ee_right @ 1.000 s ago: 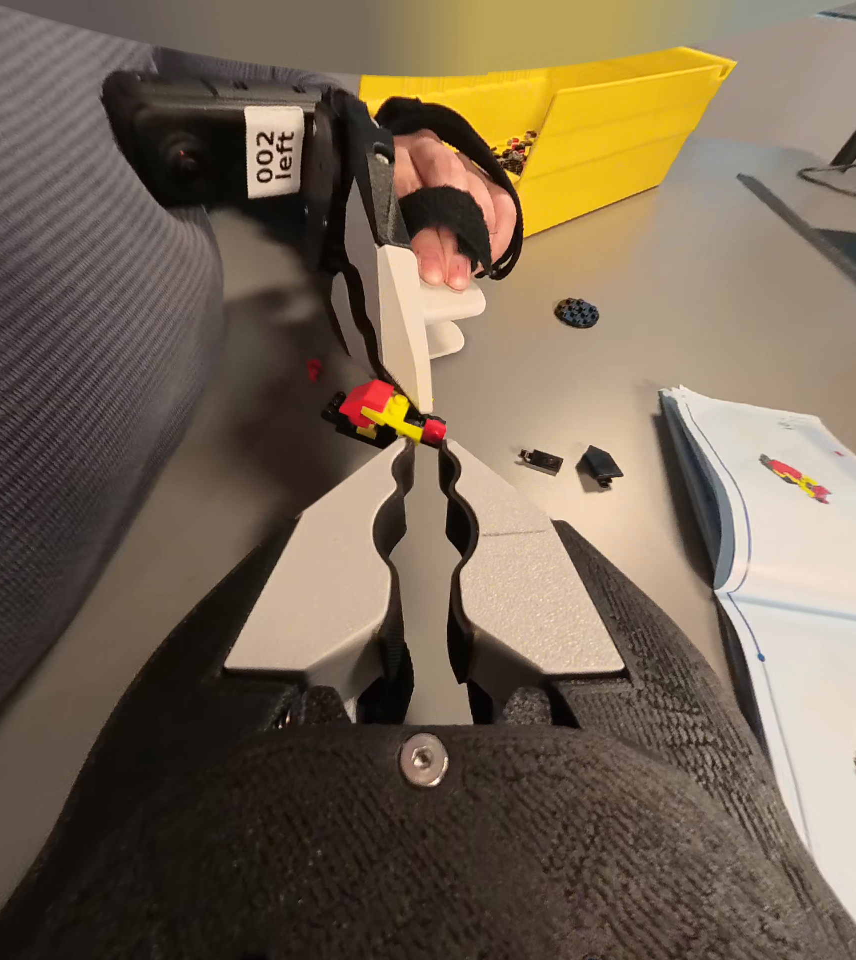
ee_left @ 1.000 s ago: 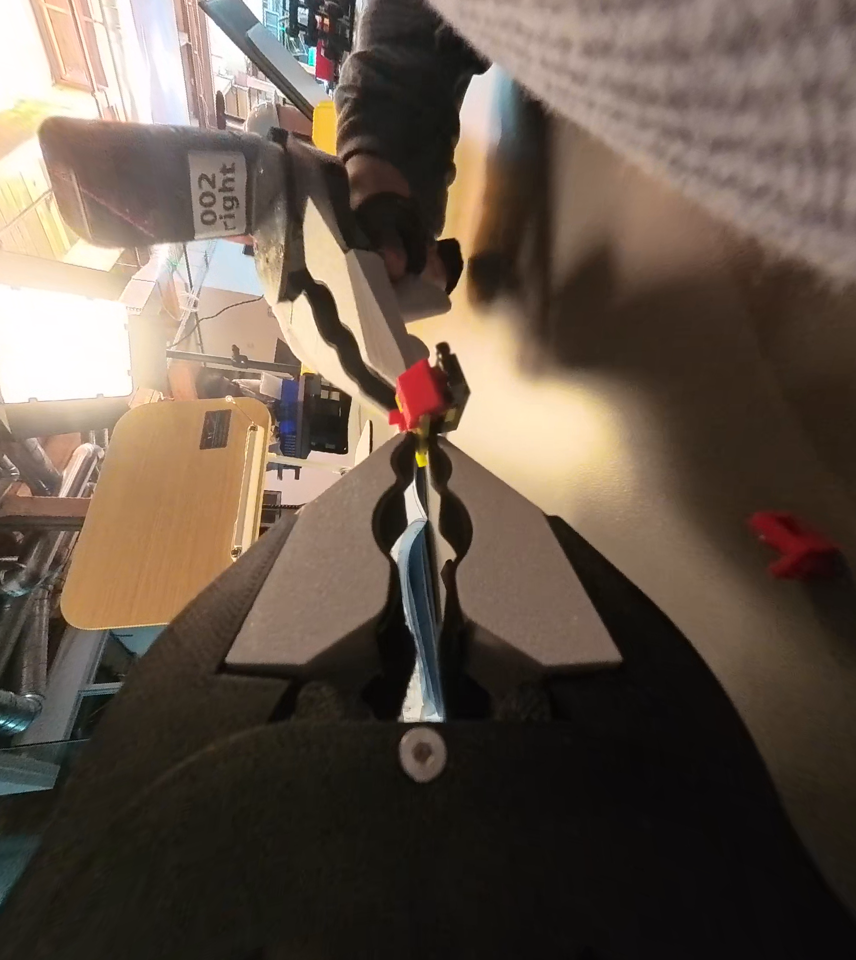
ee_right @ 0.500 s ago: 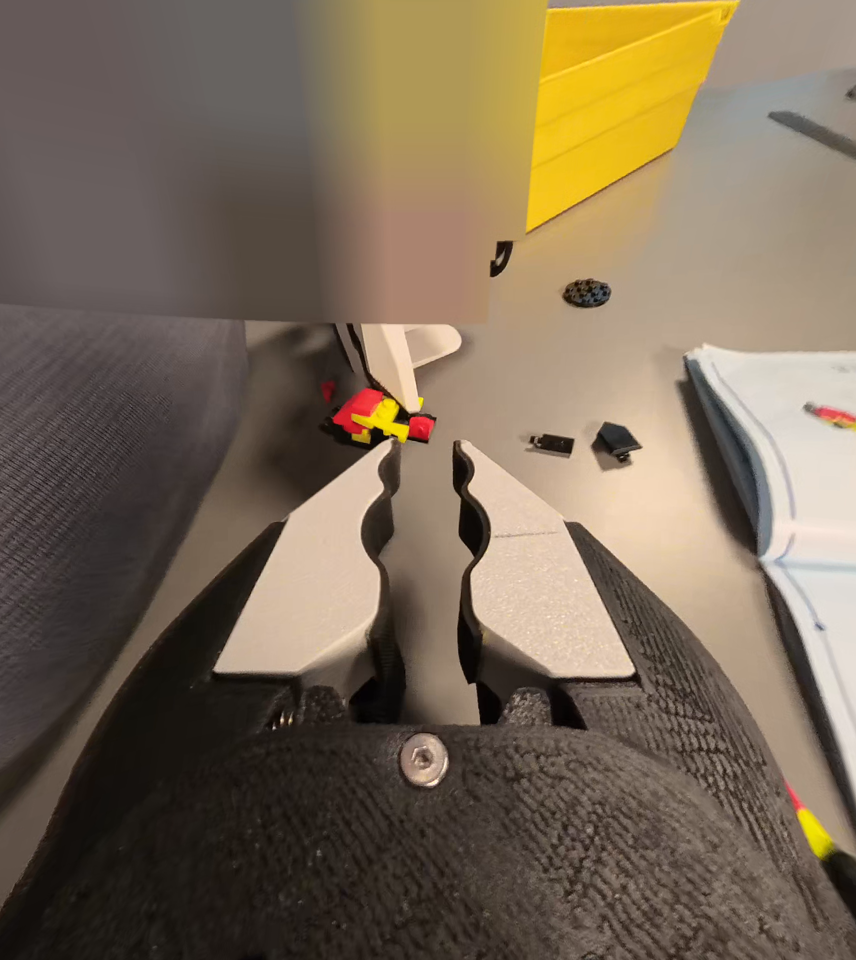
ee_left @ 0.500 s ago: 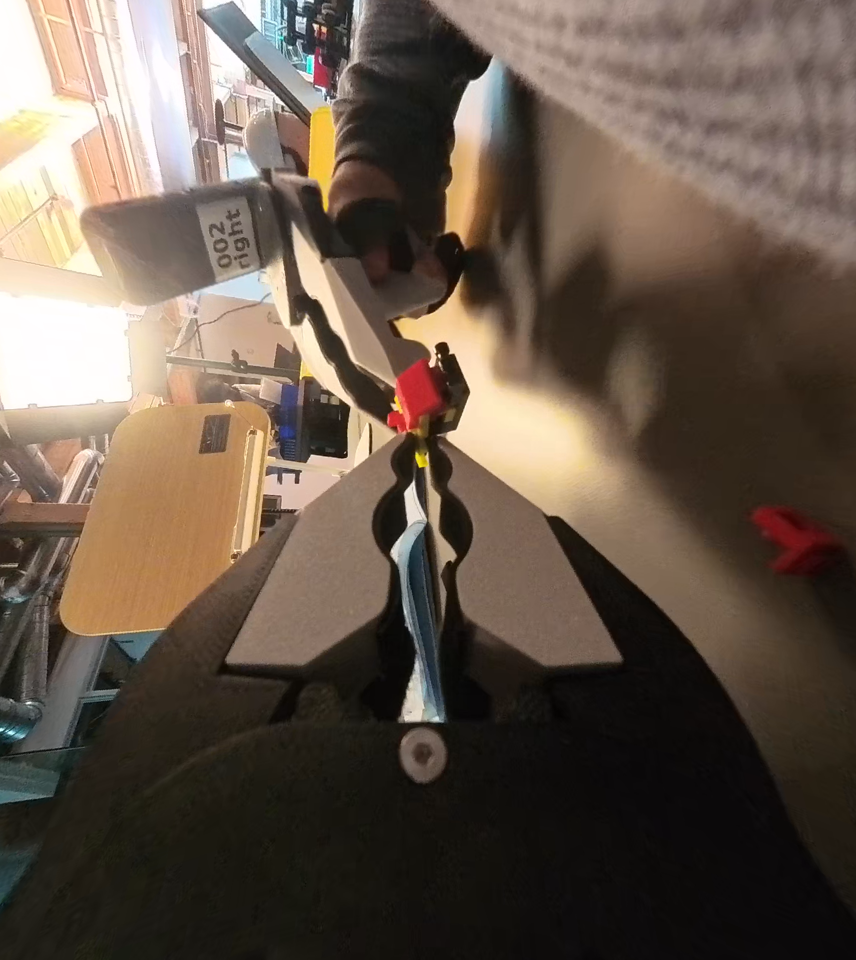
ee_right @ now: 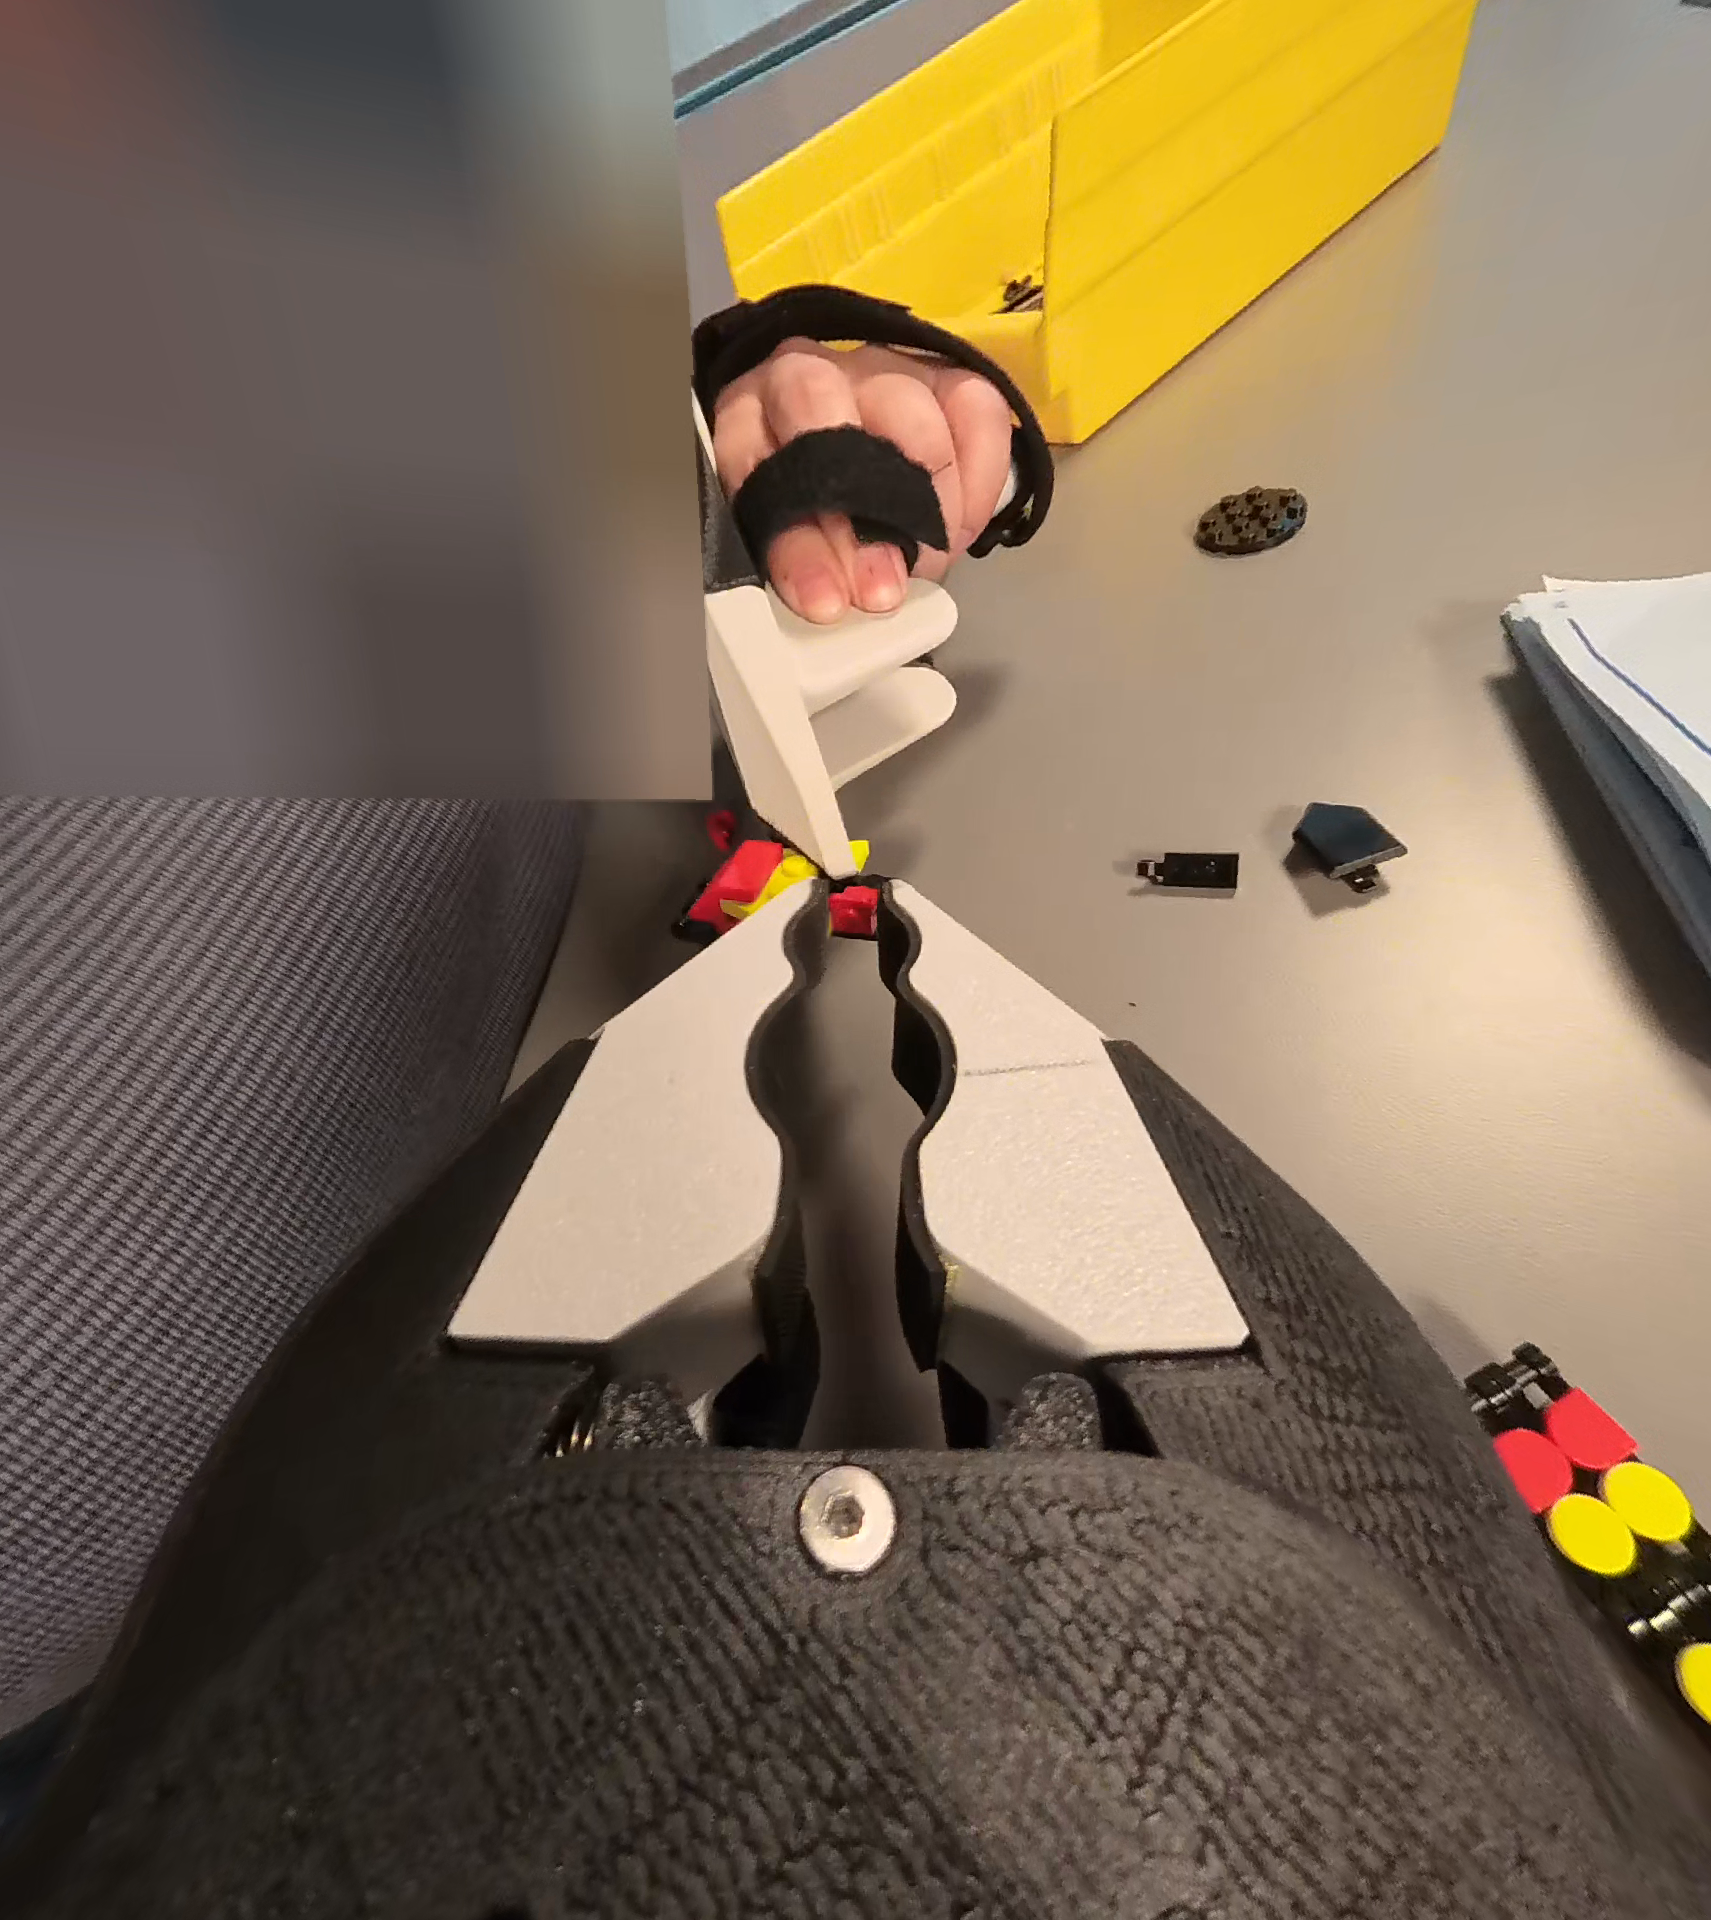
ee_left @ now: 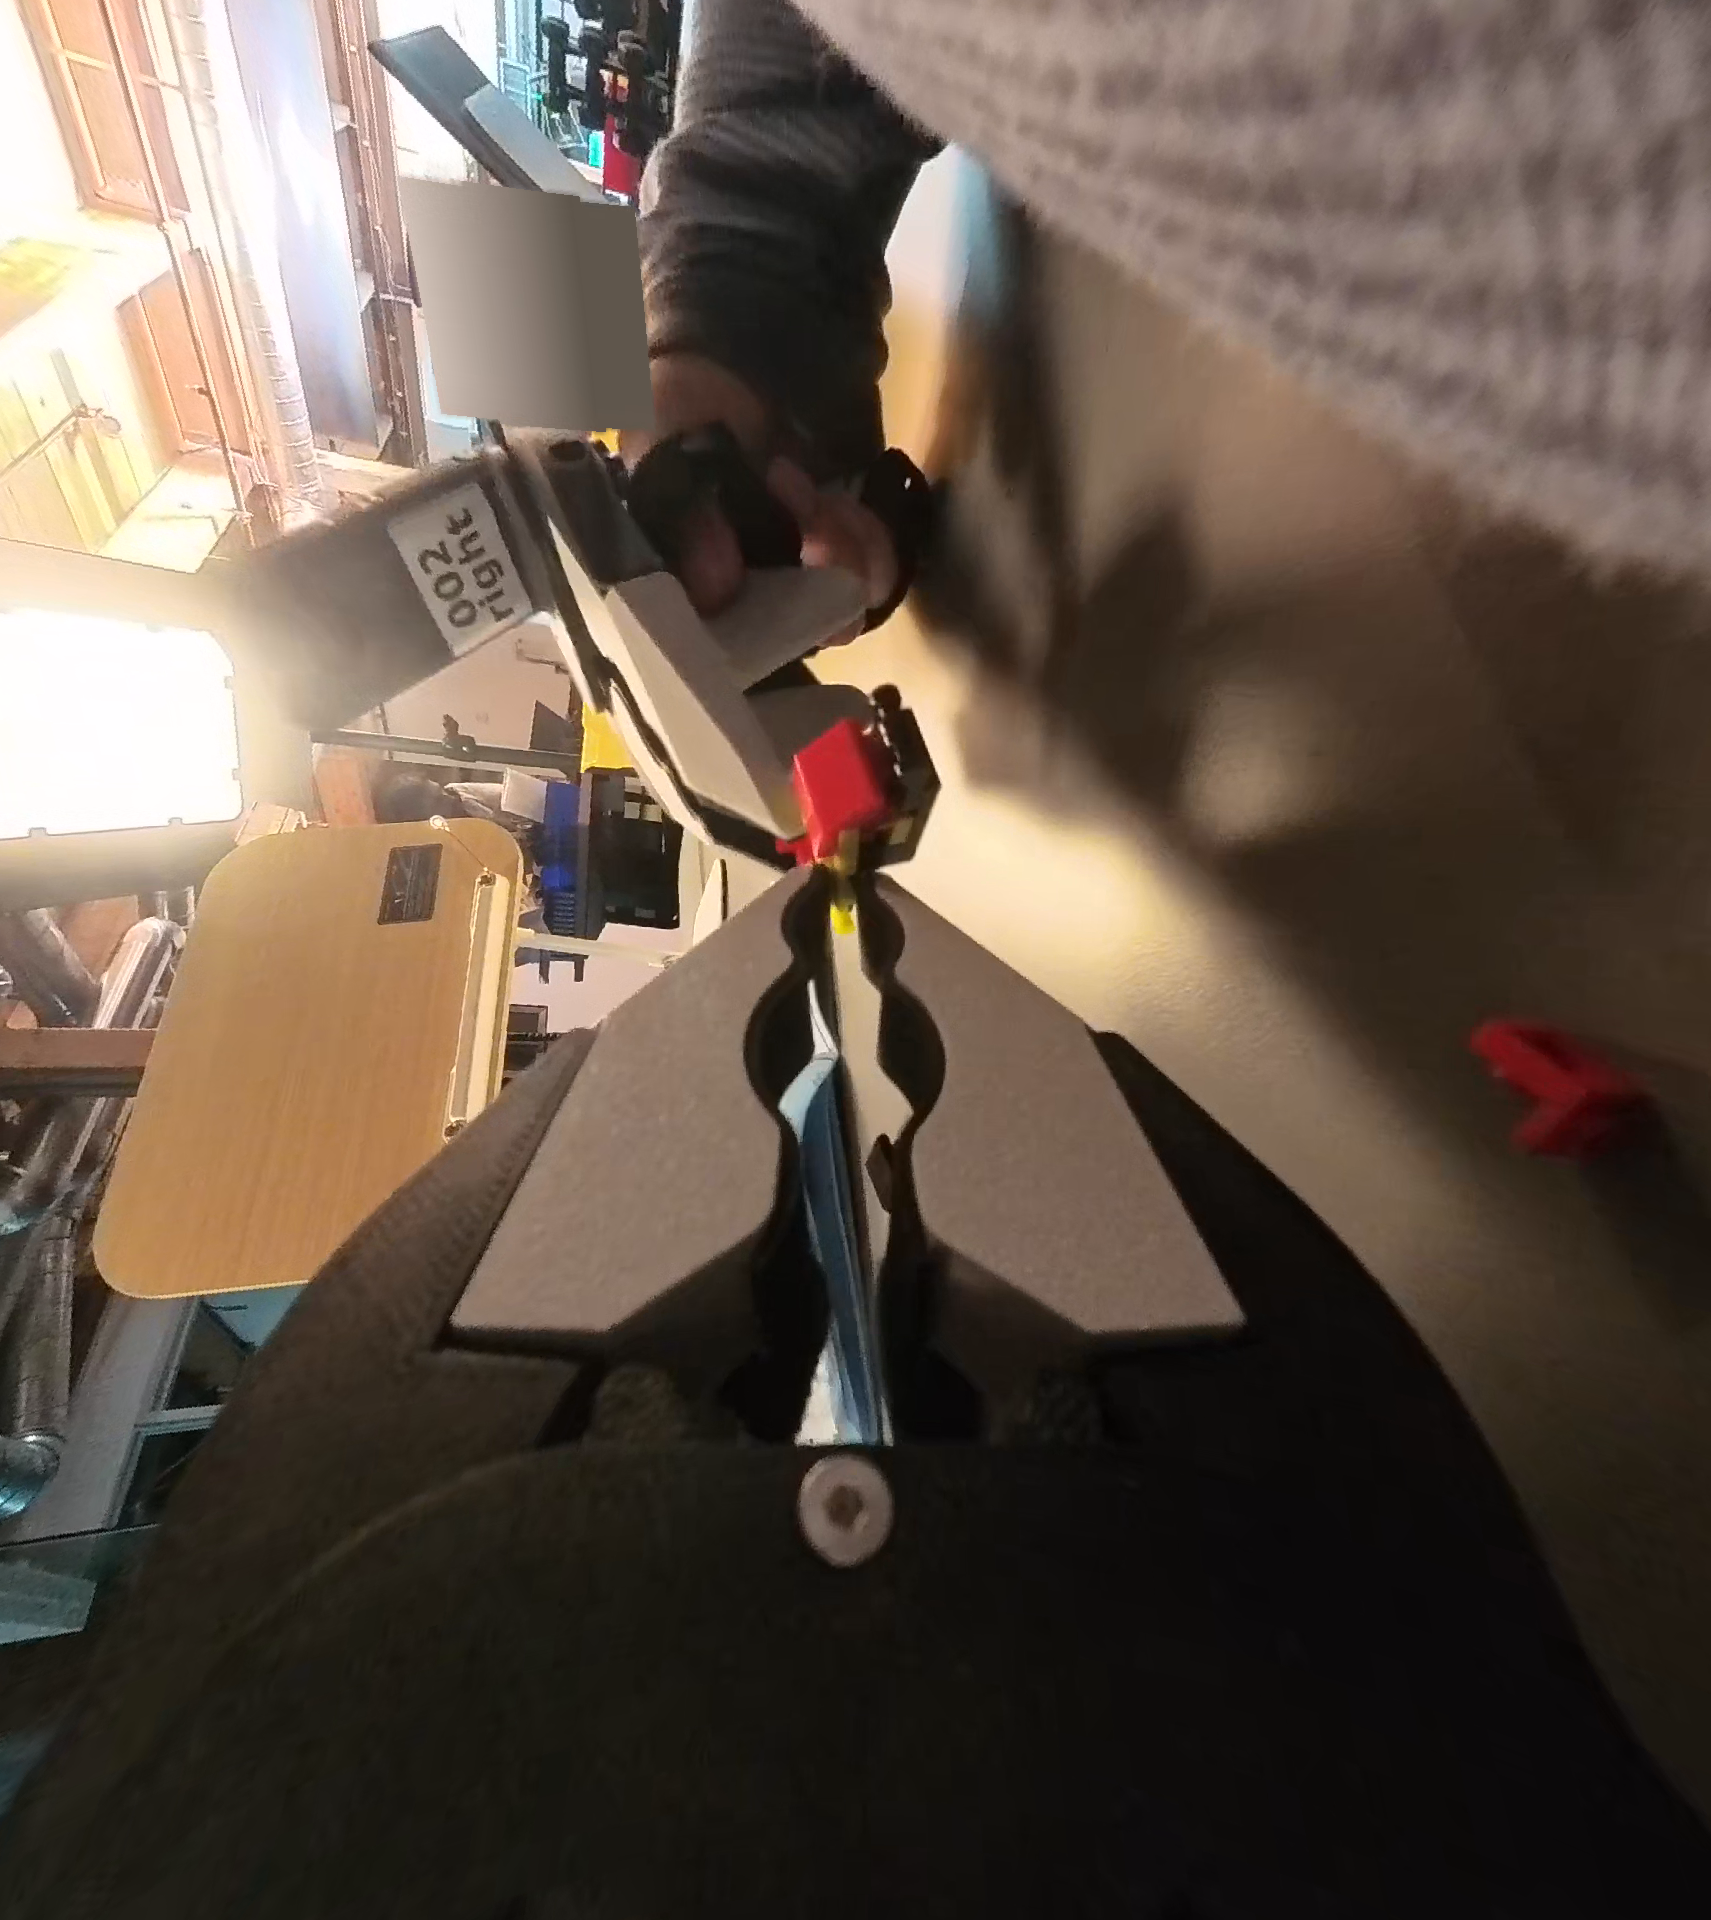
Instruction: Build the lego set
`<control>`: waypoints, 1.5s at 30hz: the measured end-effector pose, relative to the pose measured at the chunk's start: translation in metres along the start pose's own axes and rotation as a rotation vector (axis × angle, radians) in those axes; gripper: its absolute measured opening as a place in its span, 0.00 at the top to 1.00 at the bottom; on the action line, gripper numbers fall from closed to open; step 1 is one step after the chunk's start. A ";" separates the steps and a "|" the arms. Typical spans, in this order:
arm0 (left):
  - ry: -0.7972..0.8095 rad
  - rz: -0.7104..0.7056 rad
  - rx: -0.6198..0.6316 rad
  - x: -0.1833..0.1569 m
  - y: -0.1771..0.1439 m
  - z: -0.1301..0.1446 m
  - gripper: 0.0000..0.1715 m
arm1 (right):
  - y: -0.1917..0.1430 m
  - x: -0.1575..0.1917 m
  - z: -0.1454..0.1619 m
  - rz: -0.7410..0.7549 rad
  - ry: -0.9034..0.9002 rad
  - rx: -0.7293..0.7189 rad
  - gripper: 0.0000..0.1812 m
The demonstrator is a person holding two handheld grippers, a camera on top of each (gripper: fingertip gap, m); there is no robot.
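The small red, yellow and black lego assembly (ee_right: 778, 883) sits just above the grey tabletop (ee_right: 1246, 1039), pinched from two sides. The left gripper (ee_left: 838, 878), with grey wavy-edged fingers on a black fabric-covered body, is clamped on the yellow end of that assembly, its fingertips nearly together around the thin yellow part. The right gripper (ee_right: 851, 894), built the same way, has its tips closed on a small red piece at the near end of the assembly; the jaws stand only a narrow gap apart. In the left wrist view the right gripper comes in from the upper left, with a strapped hand (ee_left: 757, 520) on its handle. In the right wrist view the left gripper's pale finger (ee_right: 778, 748) points down onto the assembly from above, held by a hand in black straps (ee_right: 851, 468).

Beyond the assembly stands a yellow plastic bin (ee_right: 1142, 208). To the assembly's right lie a small flat black piece (ee_right: 1189, 868), a dark sloped piece (ee_right: 1344, 836) and, farther off, a round black studded plate (ee_right: 1251, 520). An open white instruction booklet (ee_right: 1682, 748) lies farther right still. A long black strip with red and yellow round tiles (ee_right: 1661, 1579) lies near the right gripper's body. A loose red lego piece (ee_left: 1557, 1091) rests on the table, well apart from the assembly.
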State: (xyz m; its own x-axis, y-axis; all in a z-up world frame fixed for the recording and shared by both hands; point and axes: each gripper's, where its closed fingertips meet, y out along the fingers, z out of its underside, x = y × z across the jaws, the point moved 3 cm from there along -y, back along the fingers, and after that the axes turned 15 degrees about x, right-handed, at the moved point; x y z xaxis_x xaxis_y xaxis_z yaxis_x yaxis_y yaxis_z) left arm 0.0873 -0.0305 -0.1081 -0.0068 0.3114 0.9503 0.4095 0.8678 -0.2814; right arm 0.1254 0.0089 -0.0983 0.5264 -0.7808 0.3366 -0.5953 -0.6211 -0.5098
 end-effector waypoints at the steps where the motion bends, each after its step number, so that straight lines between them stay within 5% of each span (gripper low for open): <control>1: 0.001 0.000 -0.001 0.000 0.000 0.000 0.98 | 0.000 0.000 0.000 -0.006 0.004 0.001 0.96; 16: -0.008 -0.001 0.004 -0.001 0.000 0.000 0.98 | -0.003 0.001 -0.003 -0.008 -0.032 -0.015 0.93; 21: -0.064 0.016 0.058 0.000 0.004 0.009 0.98 | -0.008 0.000 0.001 0.309 -0.413 0.074 0.77; 28: -0.163 0.080 0.180 -0.005 0.012 0.025 0.97 | 0.008 0.010 0.002 0.643 -0.836 0.230 0.74; 36: -0.223 0.112 0.262 -0.008 0.016 0.028 0.97 | 0.021 0.001 0.005 0.909 -1.055 0.395 0.88; 45: -0.238 0.127 0.267 -0.010 0.017 0.029 0.97 | 0.024 -0.001 0.004 0.938 -1.041 0.388 0.90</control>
State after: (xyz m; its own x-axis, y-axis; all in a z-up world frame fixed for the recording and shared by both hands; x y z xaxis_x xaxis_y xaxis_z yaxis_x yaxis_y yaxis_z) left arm 0.0678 -0.0080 -0.1263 -0.1962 0.4770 0.8567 0.1690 0.8771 -0.4496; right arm 0.1130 -0.0053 -0.1135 0.3375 -0.3743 -0.8637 -0.8520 0.2687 -0.4494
